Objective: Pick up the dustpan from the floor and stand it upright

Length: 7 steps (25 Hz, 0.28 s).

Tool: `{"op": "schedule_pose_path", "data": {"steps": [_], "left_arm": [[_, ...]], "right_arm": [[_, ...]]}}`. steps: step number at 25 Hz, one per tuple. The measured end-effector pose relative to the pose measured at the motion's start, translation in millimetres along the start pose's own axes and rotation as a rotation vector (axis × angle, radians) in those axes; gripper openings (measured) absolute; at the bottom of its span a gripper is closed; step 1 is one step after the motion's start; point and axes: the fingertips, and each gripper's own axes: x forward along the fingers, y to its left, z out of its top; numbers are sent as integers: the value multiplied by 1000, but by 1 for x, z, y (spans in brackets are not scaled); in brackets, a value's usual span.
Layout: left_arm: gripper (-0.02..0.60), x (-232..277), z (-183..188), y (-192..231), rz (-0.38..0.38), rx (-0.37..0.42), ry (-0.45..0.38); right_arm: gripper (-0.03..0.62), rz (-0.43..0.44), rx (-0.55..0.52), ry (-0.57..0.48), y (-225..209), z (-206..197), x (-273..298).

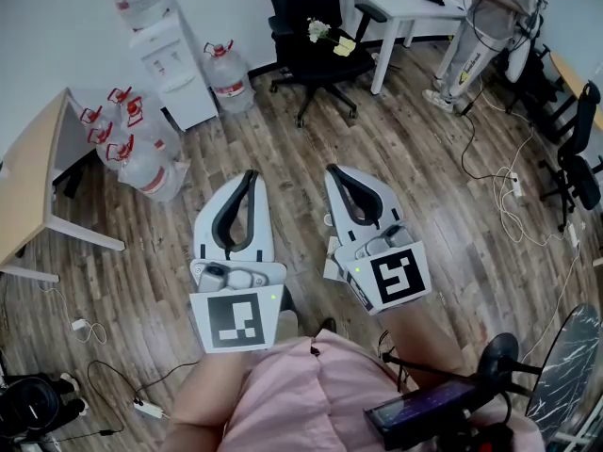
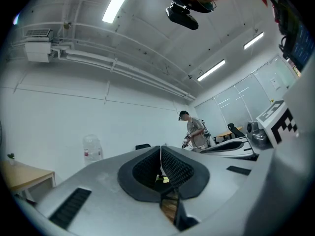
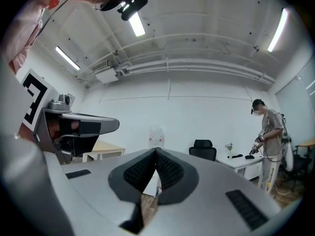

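1. The task looks not begun. No view shows the dustpan, neither lying on the wooden floor (image 1: 415,168) nor standing upright, so I cannot say where it is.
2. The left gripper (image 1: 250,175) and the right gripper (image 1: 332,170) are held side by side in the air in front of the person, a little apart, and both point forward.
3. In each gripper view the two jaws are pressed together at their tips with nothing grasped between them (only floor and some far furniture show through the gap behind the tips).
4. What is left, in my judgement, is everything: to find the dustpan, to take hold of it, and to set it upright.
5. The floor directly under the grippers and under the person's body is covered in the head view, so a low thing could lie there unseen.
6. A pale edge shows just beside the right gripper's lower part. I cannot tell whether it belongs to the gripper or lies on the floor.
7. The gripper views look mostly at the wall and ceiling, so they show almost no floor.
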Motion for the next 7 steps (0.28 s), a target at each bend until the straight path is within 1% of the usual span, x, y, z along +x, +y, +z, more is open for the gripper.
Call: {"op": "schedule_pose_path", "data": {"steps": [7], "left_arm": [[15, 3, -6, 5, -4, 1, 0]], "right_arm": [[0, 0, 2, -4, 4, -5, 7]]}}
